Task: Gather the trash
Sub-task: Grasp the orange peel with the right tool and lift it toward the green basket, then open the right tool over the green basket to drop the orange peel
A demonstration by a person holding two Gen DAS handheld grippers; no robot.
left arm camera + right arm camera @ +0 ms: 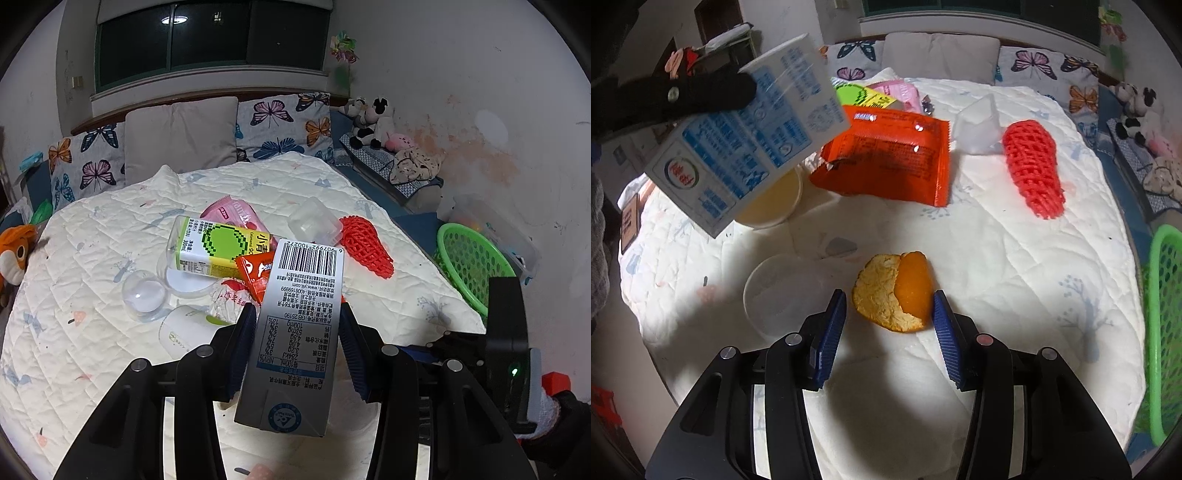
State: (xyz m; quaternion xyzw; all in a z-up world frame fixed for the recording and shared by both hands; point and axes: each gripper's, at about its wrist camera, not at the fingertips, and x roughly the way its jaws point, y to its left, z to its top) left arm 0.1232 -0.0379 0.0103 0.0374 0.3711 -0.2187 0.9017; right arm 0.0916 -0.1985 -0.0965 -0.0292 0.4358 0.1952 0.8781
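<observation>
Right now the left gripper (297, 325) is squeezing a milk carton (295, 325) between its two blue pads, holding it up in the air above the quilt (110, 229), so the carton is already picked up and ready to be carried off. Over at the right edge of the quilt, just past it, waits a green basket (469, 262), and that looks like the place where the trash should go. The right gripper (890, 314) is not holding anything; its jaws stand apart with an orange peel (892, 291) lying on the quilt between them, near the front edge. The pads do not press on the peel, so it is not grabbed yet. I think the jaws sit on both sides of it so they can close and pinch it next. More trash lies farther back in the middle of the quilt: an orange snack wrapper (886, 155), a pink wrapper (236, 218), a green-labelled bottle (214, 247), a red foam net (1034, 170) and some clear plastic cups (144, 295). They are piled close together, so picking one may nudge another.
</observation>
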